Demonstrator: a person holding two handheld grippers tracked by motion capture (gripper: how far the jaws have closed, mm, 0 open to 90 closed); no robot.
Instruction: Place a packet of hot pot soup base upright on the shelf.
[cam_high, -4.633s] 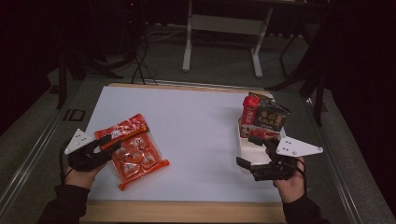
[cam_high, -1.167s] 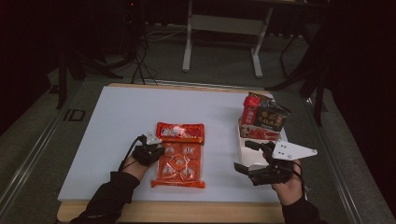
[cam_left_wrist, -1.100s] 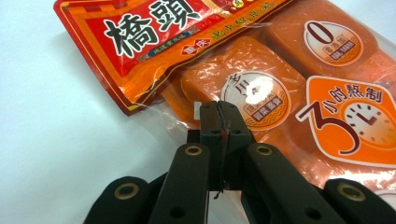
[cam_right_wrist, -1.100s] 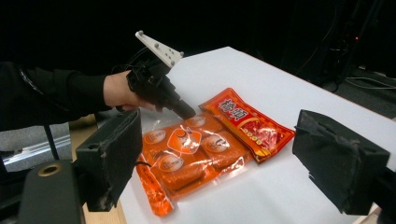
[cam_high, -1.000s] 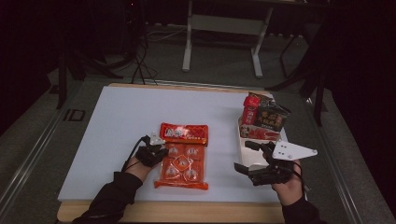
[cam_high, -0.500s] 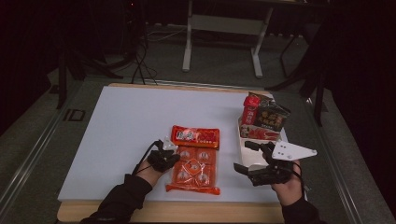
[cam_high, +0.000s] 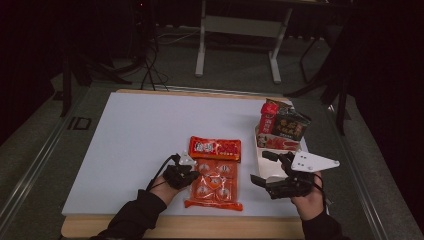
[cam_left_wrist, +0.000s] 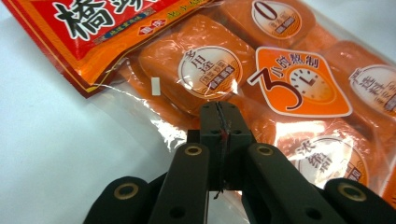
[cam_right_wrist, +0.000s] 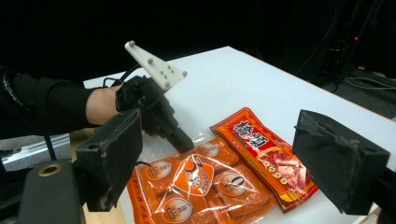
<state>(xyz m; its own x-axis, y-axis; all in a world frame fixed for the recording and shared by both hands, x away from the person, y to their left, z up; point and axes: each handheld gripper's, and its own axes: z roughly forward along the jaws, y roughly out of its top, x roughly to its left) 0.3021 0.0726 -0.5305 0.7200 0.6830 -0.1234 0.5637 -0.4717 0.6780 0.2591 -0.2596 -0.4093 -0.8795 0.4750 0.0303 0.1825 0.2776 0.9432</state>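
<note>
An orange snack bag (cam_high: 215, 175) with a red header lies flat on the white tabletop (cam_high: 135, 130), near the front and a little right of centre. My left gripper (cam_high: 191, 172) lies low at the bag's left edge, jaws shut on the clear film there. In the left gripper view the closed tips (cam_left_wrist: 219, 116) rest on the bag (cam_left_wrist: 289, 84). My right gripper (cam_high: 261, 168) hovers just right of the bag, open, with nothing between its jaws. The right gripper view (cam_right_wrist: 226, 158) looks across the bag (cam_right_wrist: 219, 182) at the left gripper (cam_right_wrist: 184, 142).
A white tray (cam_high: 264, 150) holding upright red and dark snack packets (cam_high: 282, 125) stands at the table's right side, just beyond my right gripper. The wooden front edge (cam_high: 200, 226) runs close below both hands. A metal stand (cam_high: 240, 30) sits on the floor behind.
My left gripper has slid to the right, pulling the orange bag with it from the left side toward the right gripper. The right gripper has stayed put.
</note>
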